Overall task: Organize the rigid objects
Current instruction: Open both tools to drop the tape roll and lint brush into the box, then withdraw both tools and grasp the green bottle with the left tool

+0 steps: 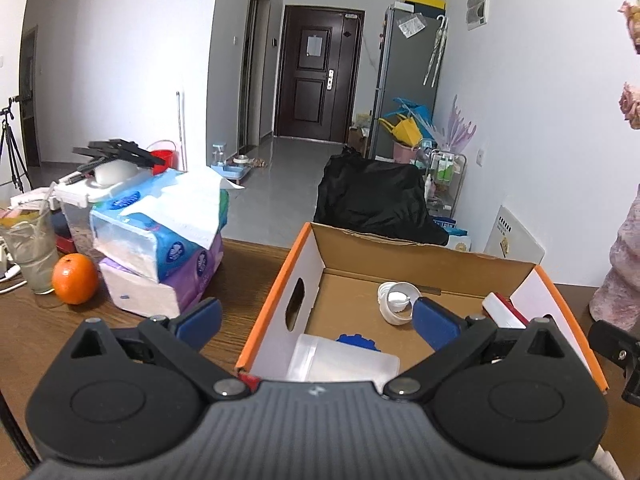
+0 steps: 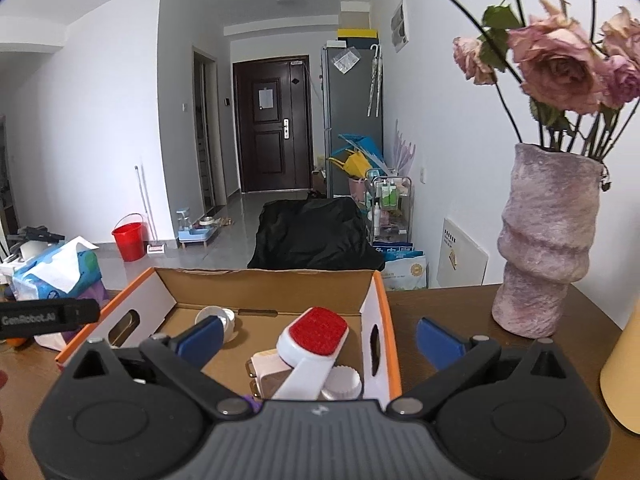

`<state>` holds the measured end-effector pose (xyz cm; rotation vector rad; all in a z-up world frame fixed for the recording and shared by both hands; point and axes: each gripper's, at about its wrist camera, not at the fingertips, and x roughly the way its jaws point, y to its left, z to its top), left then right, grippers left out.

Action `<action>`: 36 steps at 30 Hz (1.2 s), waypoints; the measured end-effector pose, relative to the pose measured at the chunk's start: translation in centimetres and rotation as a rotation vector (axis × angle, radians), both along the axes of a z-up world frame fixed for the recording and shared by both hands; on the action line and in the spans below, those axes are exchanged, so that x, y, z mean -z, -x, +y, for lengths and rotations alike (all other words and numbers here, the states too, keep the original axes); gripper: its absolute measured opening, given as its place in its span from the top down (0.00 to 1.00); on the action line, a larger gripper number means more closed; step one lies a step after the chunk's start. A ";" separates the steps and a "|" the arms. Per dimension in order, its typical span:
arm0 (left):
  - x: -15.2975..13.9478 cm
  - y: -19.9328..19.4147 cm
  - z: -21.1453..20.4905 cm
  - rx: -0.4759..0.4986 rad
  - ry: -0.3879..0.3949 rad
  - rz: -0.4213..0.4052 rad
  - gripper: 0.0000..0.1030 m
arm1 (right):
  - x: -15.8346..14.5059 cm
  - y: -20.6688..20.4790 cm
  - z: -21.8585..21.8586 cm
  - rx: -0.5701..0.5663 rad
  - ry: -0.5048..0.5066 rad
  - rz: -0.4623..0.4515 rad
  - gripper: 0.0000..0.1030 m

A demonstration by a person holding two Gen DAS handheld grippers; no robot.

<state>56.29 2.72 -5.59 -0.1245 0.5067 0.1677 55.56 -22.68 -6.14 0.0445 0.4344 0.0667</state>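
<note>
Both the left gripper [image 1: 316,322] and right gripper [image 2: 320,340] stand wide and empty above the box [image 1: 276,292]; next, locate any remaining bench item.

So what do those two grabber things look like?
Both look alike. The left gripper and right gripper each have a grey ribbed body, two round black discs, black arms with silver bolts, and blue finger pads. White letters run along the left one's black side, seen from the right camera.

place: home, living area | cues: entry door [image 2: 272,124]; fridge [image 2: 352,120]; vase of dried roses [image 2: 544,240]
</note>
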 end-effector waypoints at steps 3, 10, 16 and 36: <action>-0.2 1.2 0.0 0.002 -0.014 -0.011 0.00 | 0.1 1.0 -0.3 0.003 0.005 0.000 0.00; -0.7 4.2 -0.1 0.015 -0.025 -0.022 0.00 | 0.2 4.0 -0.4 -0.001 0.028 -0.016 0.00; -0.8 6.6 -0.2 0.016 -0.033 -0.027 0.00 | 0.3 6.8 -0.7 -0.002 0.030 -0.025 0.00; 1.2 13.8 0.7 -0.004 -0.016 0.022 0.00 | 3.2 14.6 -3.1 0.047 0.036 0.060 0.00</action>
